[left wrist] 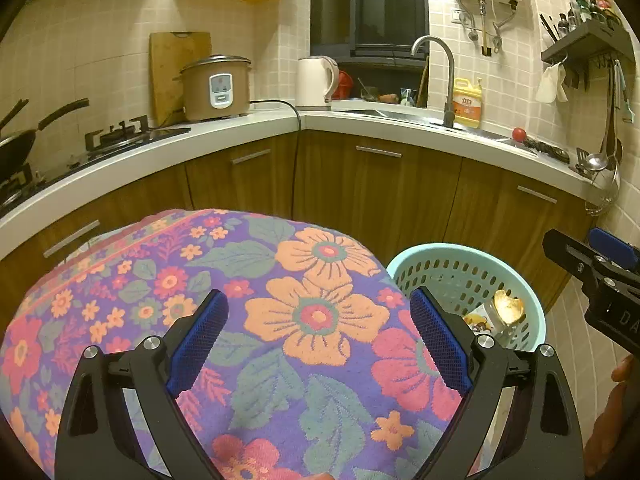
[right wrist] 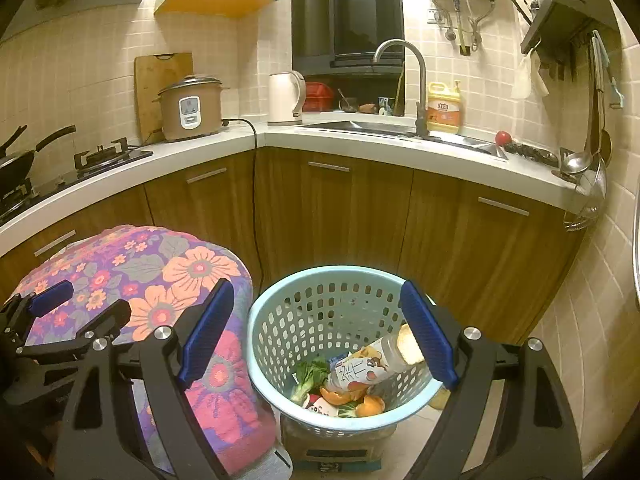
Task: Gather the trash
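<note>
A light blue perforated basket (right wrist: 280,320) stands on the floor in front of the cabinets; it also shows in the left wrist view (left wrist: 440,264). In it lie a plastic bottle (right wrist: 372,364), green leaves (right wrist: 310,376) and orange peel (right wrist: 370,404). My right gripper (right wrist: 318,340) is open and empty, just above the basket. My left gripper (left wrist: 318,340) is open and empty over a table covered with a flowered cloth (left wrist: 312,316), to the left of the basket. The right gripper shows at the right edge of the left wrist view (left wrist: 600,276).
The flowered table (right wrist: 192,272) stands close beside the basket. Behind runs a corner counter (right wrist: 360,144) with a rice cooker (right wrist: 190,108), a kettle (right wrist: 285,98), a sink with tap (right wrist: 416,80), a detergent bottle (right wrist: 443,108) and a gas hob (right wrist: 104,156). Wooden cabinets (right wrist: 360,216) stand below.
</note>
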